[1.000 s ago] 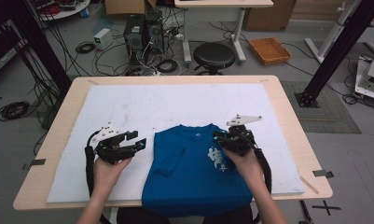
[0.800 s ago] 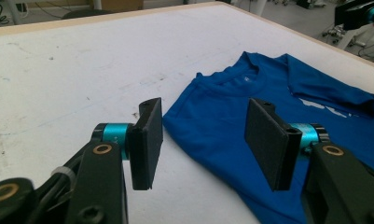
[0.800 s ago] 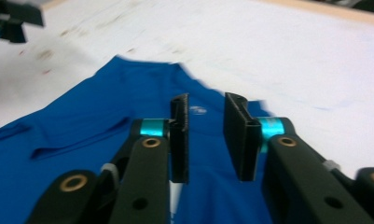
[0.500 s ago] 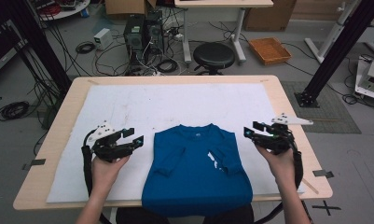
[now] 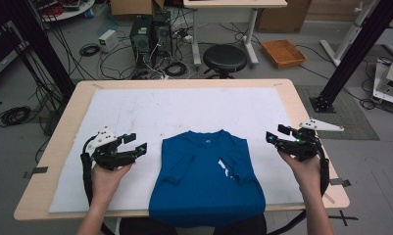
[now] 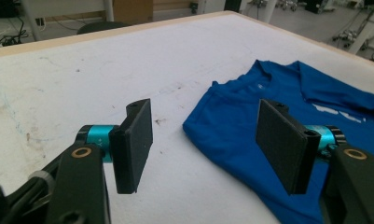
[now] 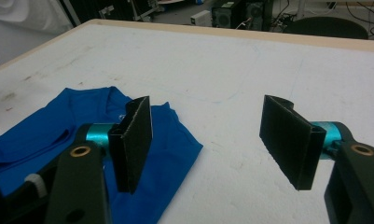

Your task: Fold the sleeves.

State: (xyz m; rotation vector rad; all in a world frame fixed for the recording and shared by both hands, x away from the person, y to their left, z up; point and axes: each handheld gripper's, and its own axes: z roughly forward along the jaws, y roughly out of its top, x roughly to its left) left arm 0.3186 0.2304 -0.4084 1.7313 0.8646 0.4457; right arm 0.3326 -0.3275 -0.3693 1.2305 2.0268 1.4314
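A blue T-shirt (image 5: 208,181) lies flat at the near middle of the table, both sleeves folded in over its chest, its hem hanging over the front edge. My left gripper (image 5: 135,142) hovers open just left of the shirt, with nothing between its jaws. In the left gripper view (image 6: 203,140) the shirt (image 6: 287,107) spreads to the right beyond the jaws. My right gripper (image 5: 273,136) is open off the shirt's right side, empty. Through the right gripper view (image 7: 208,140) the shirt's shoulder (image 7: 58,126) shows at the left.
A stained white sheet (image 5: 184,112) covers most of the wooden table (image 5: 66,117). Beyond the far edge stand a black stool (image 5: 225,58), computer towers (image 5: 147,34) with cables, and an orange tray (image 5: 283,52) on the floor. A black frame post (image 5: 348,54) rises at the right.
My right gripper has left the shirt's right sleeve, which now lies folded inward, and has swung out right past the shirt's edge. The left gripper has drifted slightly left.
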